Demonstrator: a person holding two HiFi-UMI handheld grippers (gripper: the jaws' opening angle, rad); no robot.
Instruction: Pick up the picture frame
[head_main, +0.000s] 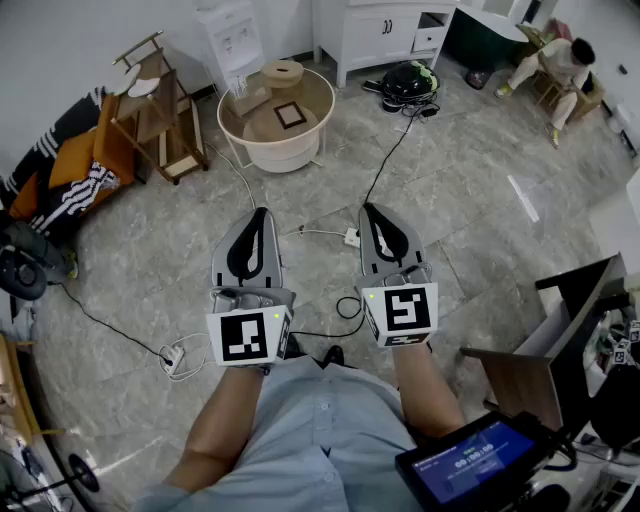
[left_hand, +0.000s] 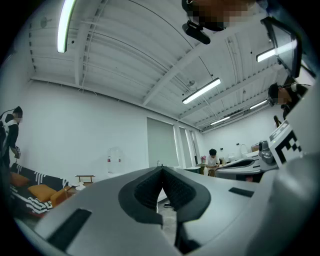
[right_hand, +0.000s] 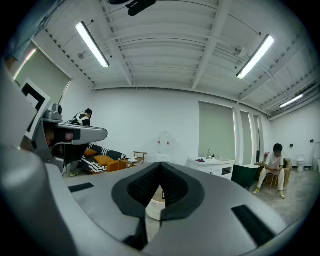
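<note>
The picture frame, small, square and dark-edged, lies flat on a round beige table across the floor, well ahead of both grippers. My left gripper is held level at waist height, its jaws shut tip to tip with nothing between them. Beside it, my right gripper is also level and shut on nothing. In the right gripper view the round table shows low through the gap under the jaws.
A round wooden box shares the table. A wooden rack, a sofa with orange cushions, a water dispenser and a white cabinet ring the room. Cables and a power strip cross the floor. A person sits far right.
</note>
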